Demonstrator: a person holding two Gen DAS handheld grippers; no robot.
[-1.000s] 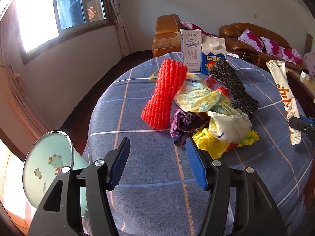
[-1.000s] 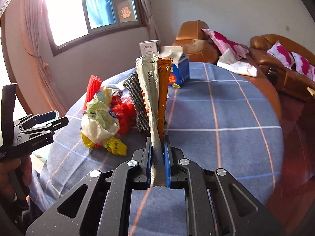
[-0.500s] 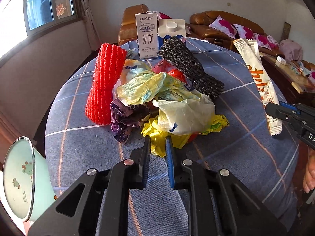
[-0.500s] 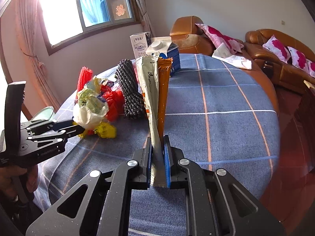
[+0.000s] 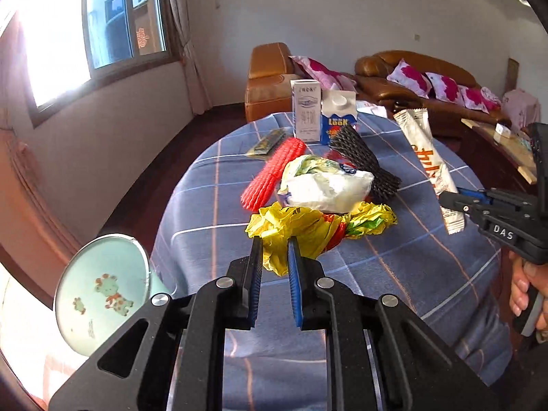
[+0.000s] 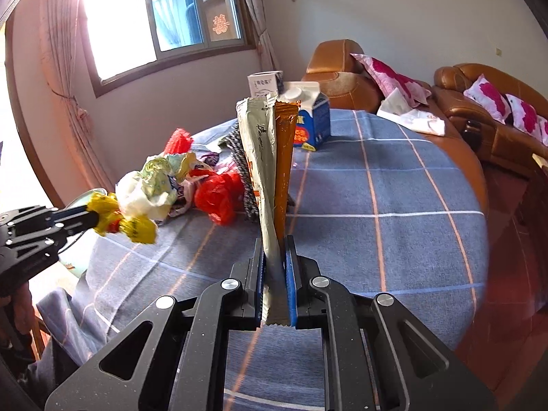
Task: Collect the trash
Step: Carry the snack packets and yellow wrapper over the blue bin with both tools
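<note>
My left gripper [image 5: 274, 250] is shut on a crumpled yellow plastic bag [image 5: 301, 226], which hangs lifted above the blue checked tablecloth [image 5: 428, 267]; a white crumpled bag [image 5: 325, 185] rides on top of it. The right wrist view shows the same yellow bag [image 6: 123, 219] held clear of the table at the left. My right gripper [image 6: 275, 257] is shut on a long silver and orange snack wrapper [image 6: 270, 157] that stands upright between its jaws. That snack wrapper [image 5: 428, 164] also shows at the right of the left wrist view.
On the table lie a red foam net [image 5: 274, 171], a black foam net [image 5: 363, 161], a red plastic bag [image 6: 219, 195] and two milk cartons [image 5: 322, 116]. A pale green enamel basin [image 5: 102, 291] sits left of the table. Brown sofas [image 6: 479, 120] stand behind.
The left gripper closed on the yellow bag, then lifted it and pulled it back from the trash pile. The right gripper holds the wrapper as before.
</note>
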